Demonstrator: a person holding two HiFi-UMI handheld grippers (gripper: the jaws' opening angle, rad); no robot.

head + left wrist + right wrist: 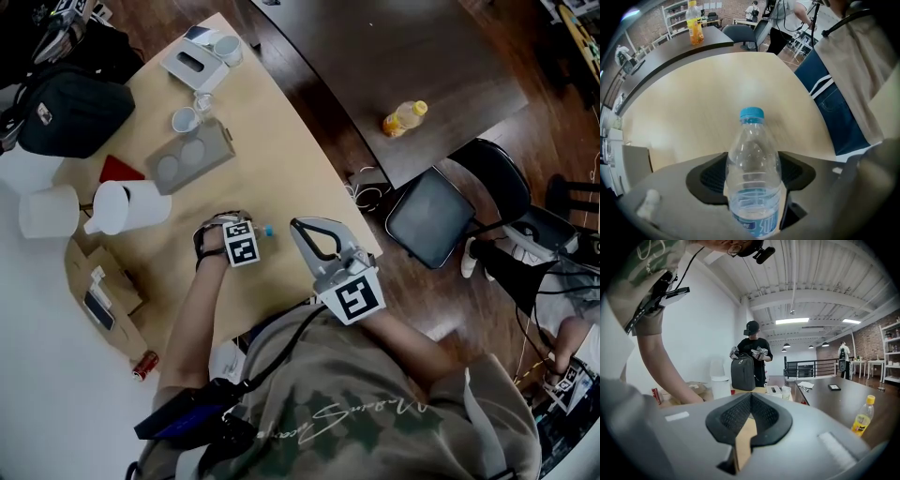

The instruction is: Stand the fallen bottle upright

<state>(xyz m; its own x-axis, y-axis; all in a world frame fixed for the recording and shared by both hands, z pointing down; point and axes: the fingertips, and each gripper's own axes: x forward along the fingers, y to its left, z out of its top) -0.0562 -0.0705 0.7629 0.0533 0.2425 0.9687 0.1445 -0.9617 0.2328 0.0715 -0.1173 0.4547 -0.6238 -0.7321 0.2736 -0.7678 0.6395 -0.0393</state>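
Bottle in my left gripper, not yet stood up

I judge this as the mid-step between pickup and set-down: the left gripper has its fingers partly closed on the body of the clear bottle, one pad pressed against each side. The blue cap points away along the fingers, toward the desk's near edge. From the head view the bottle looks lying over or tilted over the pale desk near that edge, and I cannot tell whether its base touches the top. Next I would need to rotate the wrist until the cap points up, lower the base flat onto the desk, and only then spread the fingers. The right gripper is raised off the desk, its fingers closed tip to tip on nothing.
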